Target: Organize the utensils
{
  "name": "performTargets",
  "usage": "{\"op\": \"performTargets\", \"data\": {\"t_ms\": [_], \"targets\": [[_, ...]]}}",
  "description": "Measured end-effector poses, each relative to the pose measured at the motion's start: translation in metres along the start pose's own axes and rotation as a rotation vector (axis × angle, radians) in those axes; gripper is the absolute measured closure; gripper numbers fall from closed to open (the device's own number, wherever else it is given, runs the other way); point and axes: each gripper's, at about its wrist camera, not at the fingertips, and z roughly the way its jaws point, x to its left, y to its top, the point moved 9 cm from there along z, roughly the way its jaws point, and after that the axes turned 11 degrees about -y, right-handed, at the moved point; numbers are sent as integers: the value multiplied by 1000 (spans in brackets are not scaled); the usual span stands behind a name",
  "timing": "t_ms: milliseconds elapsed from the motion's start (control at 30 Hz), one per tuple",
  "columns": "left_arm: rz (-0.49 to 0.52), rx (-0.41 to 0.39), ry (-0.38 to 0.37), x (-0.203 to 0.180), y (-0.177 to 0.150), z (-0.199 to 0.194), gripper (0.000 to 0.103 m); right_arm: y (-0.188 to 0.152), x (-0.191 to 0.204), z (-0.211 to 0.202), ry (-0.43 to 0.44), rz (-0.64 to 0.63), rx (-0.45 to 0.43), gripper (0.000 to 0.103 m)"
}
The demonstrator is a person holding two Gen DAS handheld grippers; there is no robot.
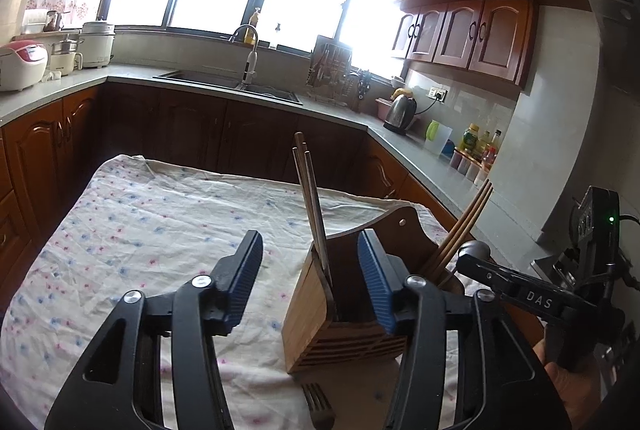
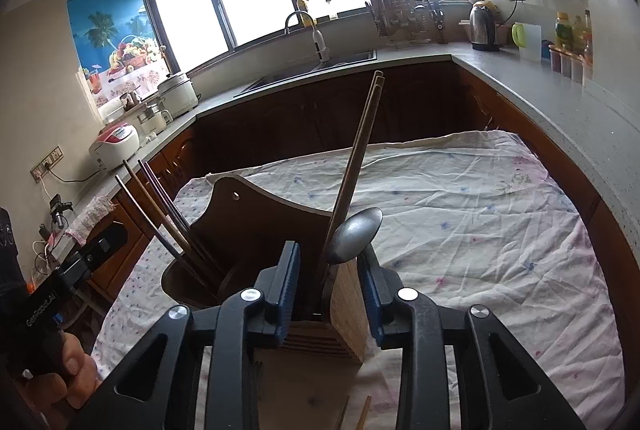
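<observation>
Mid-sort: wooden two-compartment utensil holder [image 2: 312, 294] at frame centre w/ metal spoon [image 2: 354, 236] and chopsticks [image 2: 356, 158] standing in it, right gripper [image 2: 328, 294] and left gripper [image 1: 312, 278] both wide open, empty; next, prob. grab steel fork [image 1: 318, 406] at bottom centre on floral-cloth surface [image 1: 140, 230].

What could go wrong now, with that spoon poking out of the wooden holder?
The spoon leans in the bamboo holder, bowl up, between the right gripper jaws, which look open; a careless pull-back might drag it out or tip the holder. The fork lies below the left gripper, easily snagged.
</observation>
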Motion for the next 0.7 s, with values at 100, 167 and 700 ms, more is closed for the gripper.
{"op": "performTargets", "data": {"t_ms": [100, 167, 700], "targets": [[-18, -9, 9, 4, -1, -7, 23, -1, -3, -4, 4, 11, -5, 56], [-25, -11, 20, 6, -3, -12, 18, -2, -6, -8, 11, 24, -10, 48], [-59, -12, 98, 13, -20, -78, 0, -25, -7, -81, 84, 89, -114, 9]]}}
